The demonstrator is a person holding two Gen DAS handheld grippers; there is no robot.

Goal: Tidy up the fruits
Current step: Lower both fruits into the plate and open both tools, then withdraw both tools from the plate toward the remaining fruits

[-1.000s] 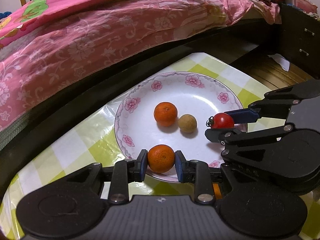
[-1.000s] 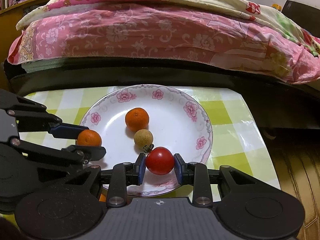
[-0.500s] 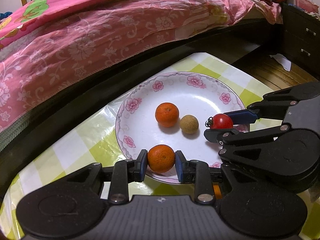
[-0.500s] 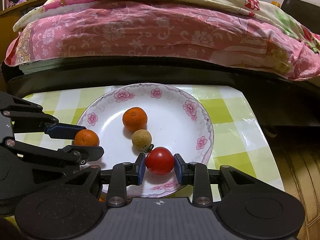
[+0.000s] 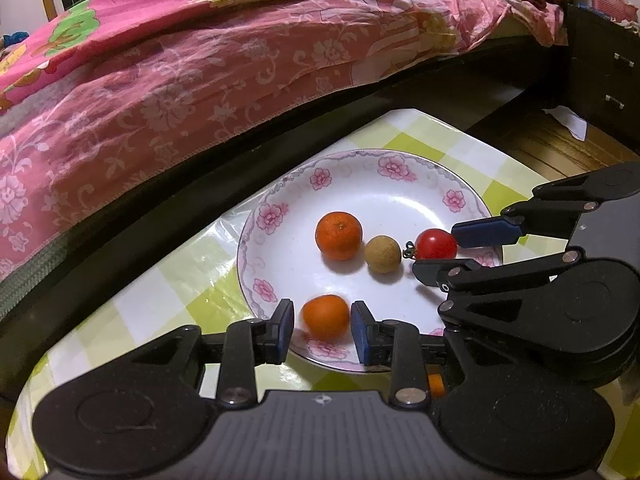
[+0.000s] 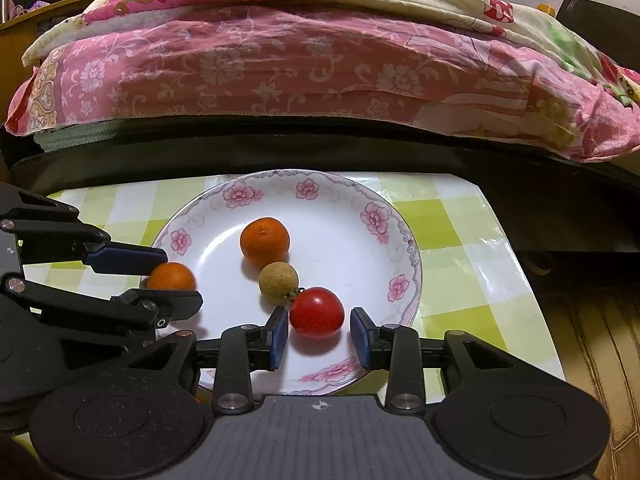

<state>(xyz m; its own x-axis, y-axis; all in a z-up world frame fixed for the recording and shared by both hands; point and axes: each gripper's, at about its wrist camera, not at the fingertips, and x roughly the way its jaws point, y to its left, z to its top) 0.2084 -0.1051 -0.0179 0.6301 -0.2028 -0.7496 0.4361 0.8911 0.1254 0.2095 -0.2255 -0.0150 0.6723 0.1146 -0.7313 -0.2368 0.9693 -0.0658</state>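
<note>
A white plate with pink flowers sits on a green checked tablecloth. On it lie an orange mandarin and a small tan longan. My left gripper is open around a second mandarin, with gaps on both sides. My right gripper is open around a red tomato that rests on the plate beside the longan.
A bed with pink floral bedding and a dark frame runs along the table's far edge. A dark cabinet and wooden floor are to the right. Something orange shows under my left gripper.
Both grippers have opened. The left let go of the mandarin and the right let go of the tomato; both fruits now sit on the plate between the fingers.
</note>
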